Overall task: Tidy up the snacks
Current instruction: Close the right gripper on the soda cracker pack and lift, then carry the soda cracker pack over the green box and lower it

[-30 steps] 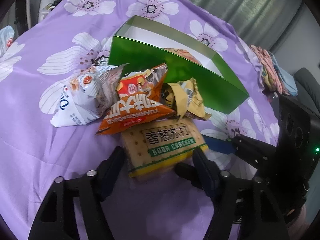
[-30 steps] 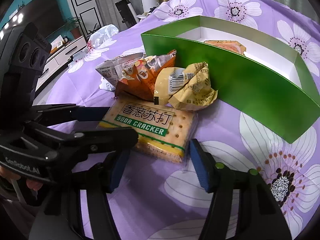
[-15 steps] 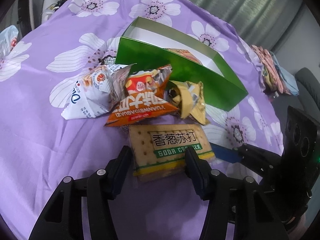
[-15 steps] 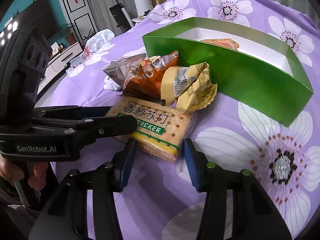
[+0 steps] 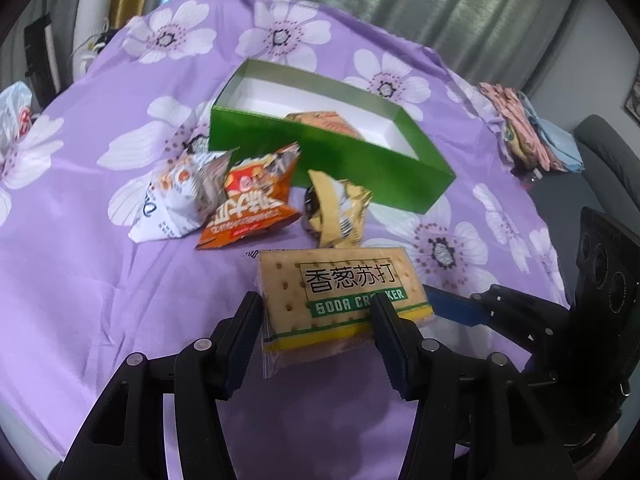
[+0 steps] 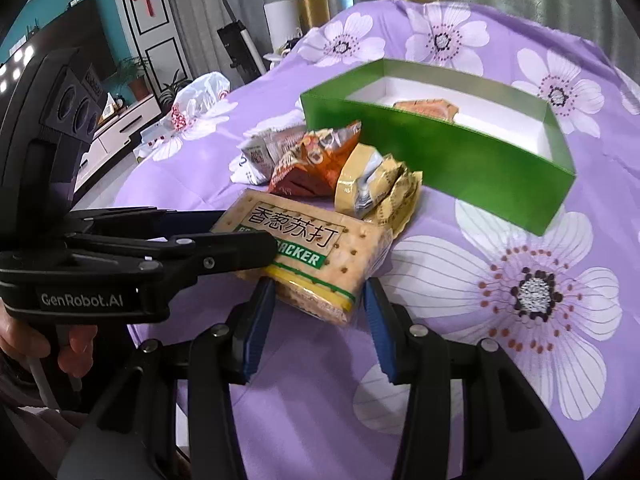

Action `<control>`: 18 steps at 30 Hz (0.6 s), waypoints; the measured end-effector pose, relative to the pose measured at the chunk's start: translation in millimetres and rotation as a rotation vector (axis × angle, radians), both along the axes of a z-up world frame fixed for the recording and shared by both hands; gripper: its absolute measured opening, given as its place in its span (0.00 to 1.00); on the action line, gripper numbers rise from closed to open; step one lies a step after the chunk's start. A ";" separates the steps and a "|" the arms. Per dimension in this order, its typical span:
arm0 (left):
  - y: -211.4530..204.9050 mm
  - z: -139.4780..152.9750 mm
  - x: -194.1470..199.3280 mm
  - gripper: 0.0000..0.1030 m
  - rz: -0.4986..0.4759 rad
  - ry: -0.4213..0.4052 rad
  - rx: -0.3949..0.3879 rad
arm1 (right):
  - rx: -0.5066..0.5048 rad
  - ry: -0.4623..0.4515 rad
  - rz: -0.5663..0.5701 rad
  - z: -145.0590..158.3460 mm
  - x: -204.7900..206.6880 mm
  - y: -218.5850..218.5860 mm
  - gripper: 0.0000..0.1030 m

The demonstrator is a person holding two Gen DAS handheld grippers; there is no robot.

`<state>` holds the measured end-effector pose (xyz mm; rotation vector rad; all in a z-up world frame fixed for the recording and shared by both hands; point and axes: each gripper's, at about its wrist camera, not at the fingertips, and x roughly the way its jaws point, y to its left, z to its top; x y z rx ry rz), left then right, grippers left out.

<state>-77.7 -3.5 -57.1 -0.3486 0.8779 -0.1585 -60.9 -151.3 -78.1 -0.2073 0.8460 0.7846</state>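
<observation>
Between both grippers, near the snack pile, we hold the soda cracker pack [image 5: 340, 296]: left gripper [image 5: 316, 320] jaws pinch its sides, right gripper [image 6: 318, 300] jaws stand parted around its end. We should lift level toward the green box [image 5: 360, 160], without crushing.

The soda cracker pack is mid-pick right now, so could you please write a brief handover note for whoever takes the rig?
Left gripper: shut on the soda cracker pack.
Right gripper: jaws straddle the same pack's corner; contact unclear.
Done: one snack lies in the green box.
Left: the pack, plus the white packet, orange packet and yellow packet, all outside, in front of the box.
</observation>
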 end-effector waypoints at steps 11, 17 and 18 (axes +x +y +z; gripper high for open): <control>-16.0 25.8 -1.2 0.54 -0.032 -0.051 0.036 | 0.043 -0.056 -0.033 21.1 -7.3 -16.4 0.45; -23.5 38.7 6.1 0.54 -0.053 -0.073 0.061 | 0.065 -0.084 -0.053 29.5 -6.8 -24.5 0.45; -24.5 40.8 7.5 0.54 -0.056 -0.076 0.065 | 0.068 -0.089 -0.056 31.0 -6.1 -25.4 0.45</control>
